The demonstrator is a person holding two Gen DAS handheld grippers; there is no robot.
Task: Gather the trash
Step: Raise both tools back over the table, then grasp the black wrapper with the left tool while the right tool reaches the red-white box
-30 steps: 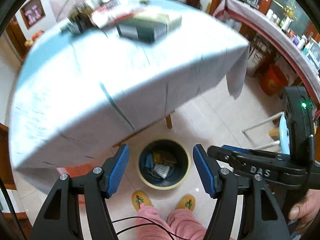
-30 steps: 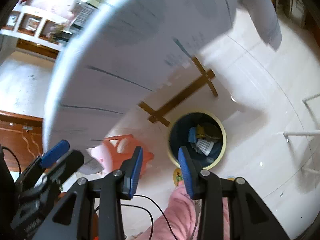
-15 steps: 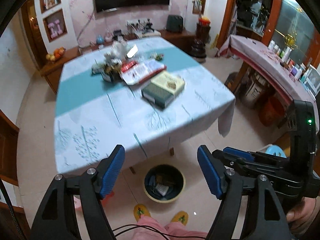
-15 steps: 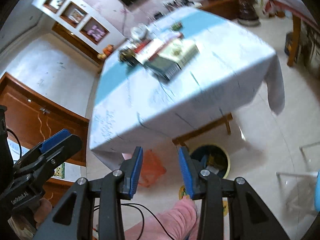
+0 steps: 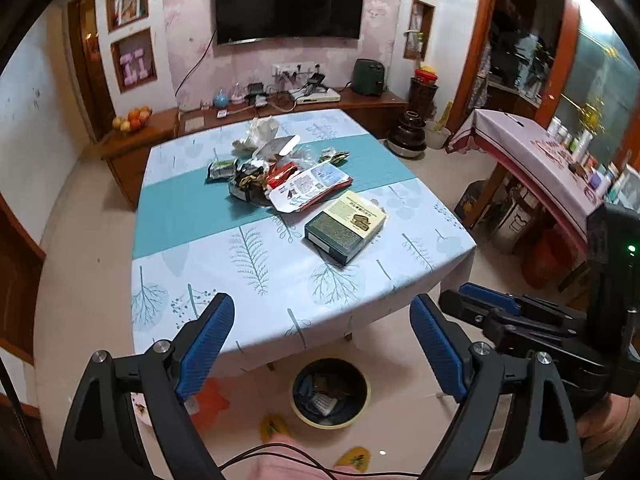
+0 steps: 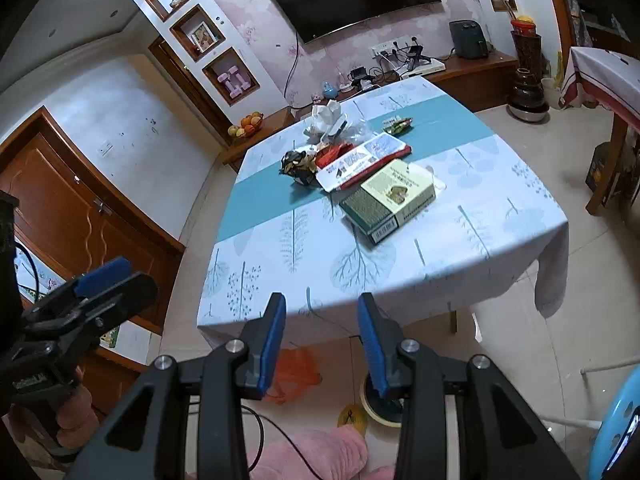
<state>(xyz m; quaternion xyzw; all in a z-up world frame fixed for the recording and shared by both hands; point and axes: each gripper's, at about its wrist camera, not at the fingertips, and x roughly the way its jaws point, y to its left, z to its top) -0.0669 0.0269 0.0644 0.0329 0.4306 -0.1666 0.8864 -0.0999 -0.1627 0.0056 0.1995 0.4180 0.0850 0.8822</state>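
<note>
My left gripper [image 5: 322, 344] is empty, its jaws opening wide; my right gripper [image 6: 322, 338] holds nothing either, blue pads set partly apart. Both hang over the near edge of the table [image 5: 280, 276]. Below that edge, on the floor, sits the trash bin [image 5: 331, 392] with scraps inside. On the table, a green box [image 5: 346, 226] lies nearest me; beyond it, the wrappers [image 5: 280, 176] are heaped on the table's teal stripe.

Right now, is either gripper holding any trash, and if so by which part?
Nothing is held. The left gripper is opening with only air between its pads, and the right gripper is also empty, its pads apart.
</note>
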